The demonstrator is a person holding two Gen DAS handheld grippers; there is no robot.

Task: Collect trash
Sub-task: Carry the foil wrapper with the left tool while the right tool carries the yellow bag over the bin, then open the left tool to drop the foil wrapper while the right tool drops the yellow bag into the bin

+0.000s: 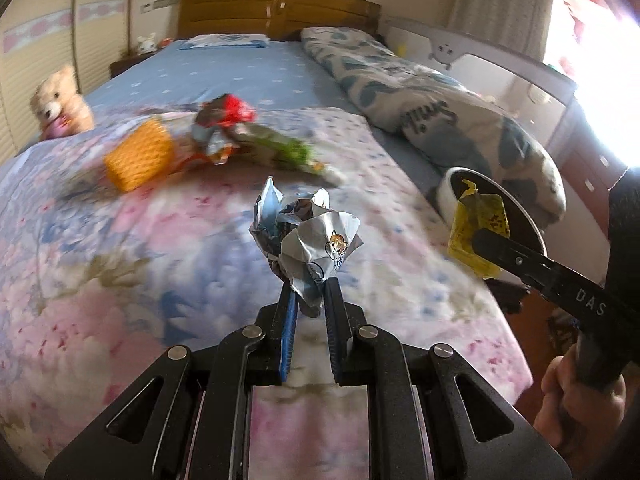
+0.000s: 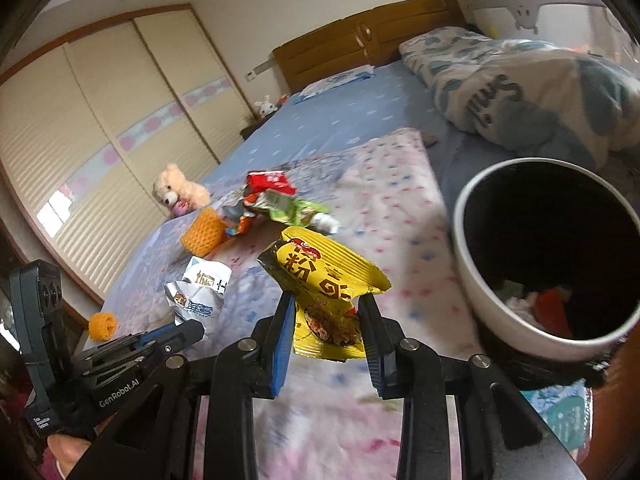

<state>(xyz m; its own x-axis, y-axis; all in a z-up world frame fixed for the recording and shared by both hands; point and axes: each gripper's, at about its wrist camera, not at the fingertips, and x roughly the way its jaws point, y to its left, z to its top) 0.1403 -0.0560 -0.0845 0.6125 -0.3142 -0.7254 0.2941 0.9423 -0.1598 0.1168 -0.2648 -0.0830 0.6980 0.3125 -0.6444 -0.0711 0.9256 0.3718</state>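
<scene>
My left gripper [image 1: 310,294] is shut on a crumpled silver-blue wrapper [image 1: 308,236], held above the flowered blanket; the same wrapper [image 2: 200,294] shows at the lower left of the right wrist view. My right gripper [image 2: 326,308] is shut on a yellow noodle packet [image 2: 324,284], which also appears at the right of the left wrist view as the yellow packet [image 1: 476,228]. A white bin with a dark inside [image 2: 464,240] stands to the right of the packet, with some trash at its bottom. More wrappers, red and green [image 2: 276,200], lie farther up the bed.
An orange foam net [image 2: 202,232] lies beside the wrapper pile and a smaller orange one [image 2: 102,326] near the bed's edge. A teddy bear [image 2: 178,192] sits at the left edge. A folded quilt [image 2: 520,88] fills the right side. A hand [image 1: 576,404] grips the right tool.
</scene>
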